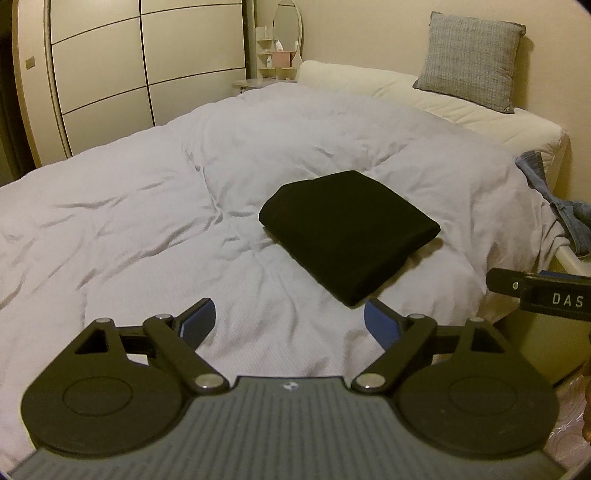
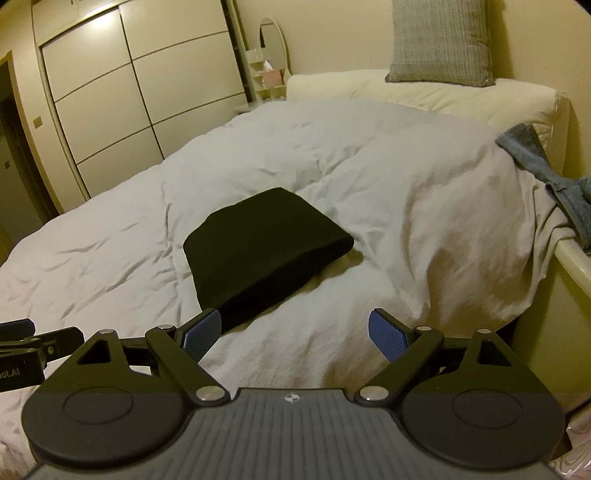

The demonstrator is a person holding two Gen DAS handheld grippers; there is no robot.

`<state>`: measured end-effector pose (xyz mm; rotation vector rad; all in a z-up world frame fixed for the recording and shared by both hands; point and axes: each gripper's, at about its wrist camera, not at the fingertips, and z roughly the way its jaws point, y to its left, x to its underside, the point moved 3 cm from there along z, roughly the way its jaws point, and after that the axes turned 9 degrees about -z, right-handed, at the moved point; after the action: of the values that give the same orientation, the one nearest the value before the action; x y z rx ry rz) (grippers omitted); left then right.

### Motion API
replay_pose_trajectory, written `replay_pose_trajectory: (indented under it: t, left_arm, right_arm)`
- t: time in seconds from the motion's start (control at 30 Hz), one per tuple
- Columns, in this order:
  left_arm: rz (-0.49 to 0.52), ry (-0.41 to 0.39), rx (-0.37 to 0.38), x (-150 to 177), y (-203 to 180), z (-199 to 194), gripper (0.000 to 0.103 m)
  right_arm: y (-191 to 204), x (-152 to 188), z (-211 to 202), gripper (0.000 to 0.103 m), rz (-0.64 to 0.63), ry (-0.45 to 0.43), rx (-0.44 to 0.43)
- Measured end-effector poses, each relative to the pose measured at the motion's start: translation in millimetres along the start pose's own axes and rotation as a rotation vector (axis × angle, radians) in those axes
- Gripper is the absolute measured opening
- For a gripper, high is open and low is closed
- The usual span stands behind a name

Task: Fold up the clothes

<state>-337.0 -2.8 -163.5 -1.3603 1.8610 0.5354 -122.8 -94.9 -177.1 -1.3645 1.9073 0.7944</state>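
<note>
Your left gripper [image 1: 290, 321] hangs above the near part of the bed, tipped downward toward the quilt, its two blue-padded fingers [image 1: 199, 319] spread wide with nothing between them, only bare cover showing in the gap. Your right gripper [image 2: 295, 330] sits just beside it at much the same downward tilt, likewise released, its ribbed blue pads [image 2: 389, 334] well apart and gripping nothing; each tool shows at the edge of the other's view. Both are black linkage frames with round pivot discs and silver pins over a grey ridged body. Ahead of both lies the black garment [image 1: 349, 236], folded into a thick, tidy rectangle with rounded, doubled edges and a matte, soft-looking surface; it rests on the quilt toward the bed's right side, nearer the foot than the pillows, and neither gripper touches it. The white quilt [image 1: 129, 206] is puffy, finely textured and creased all over. At the head of the bed a cream pillow roll [image 1: 461, 103] carries a grey woven cushion [image 1: 472, 55] leaning on the wall. Crumpled blue denim [image 2: 554, 184] hangs over the bed's right edge. Beyond the far side stand a glossy cream wardrobe [image 1: 110, 66] with dark seams and a small shelf with an oval mirror [image 1: 286, 26].
</note>
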Motion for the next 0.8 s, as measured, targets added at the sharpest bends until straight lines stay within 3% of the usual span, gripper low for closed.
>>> replay_pose_trajectory:
  t: [0.6,0.7,0.8]
  left_arm:
    - [-0.131,0.144,0.041,-10,28,98,0.085]
    - [-0.23,0.175,0.118,-16,41,122,0.085]
    - [-0.401,0.212,0.226,-23,60,154,0.085]
  right_arm:
    - [0,1,88,0.089,-0.014,0.144,0.0]
    - [-10,2,104,0.089,0.069,0.129,-0.071]
    - [-38,11,127,0.089,0.361,0.083,-0.273]
